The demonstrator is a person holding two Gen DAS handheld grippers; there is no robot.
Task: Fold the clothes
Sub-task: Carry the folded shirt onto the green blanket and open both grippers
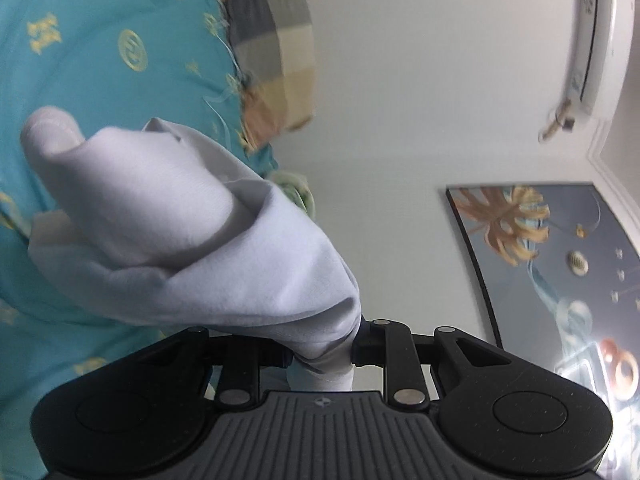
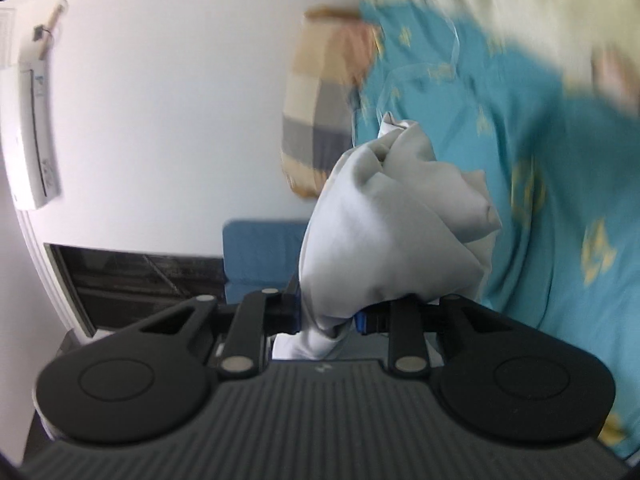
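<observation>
The left gripper (image 1: 322, 354) is clamped on a bunched fold of the white garment (image 1: 192, 232), which rises from the jaws over the teal bedspread (image 1: 80, 40). The right gripper (image 2: 326, 326) pinches another fold of the same garment (image 2: 384, 232). A checked pillow (image 1: 272, 52) apparently lies at the bedspread's edge.

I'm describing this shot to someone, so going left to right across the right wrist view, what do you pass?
Wall air conditioner → dark framed picture → blue cushion → checked pillow → white garment clamped in the right gripper → teal patterned bedspread.
</observation>
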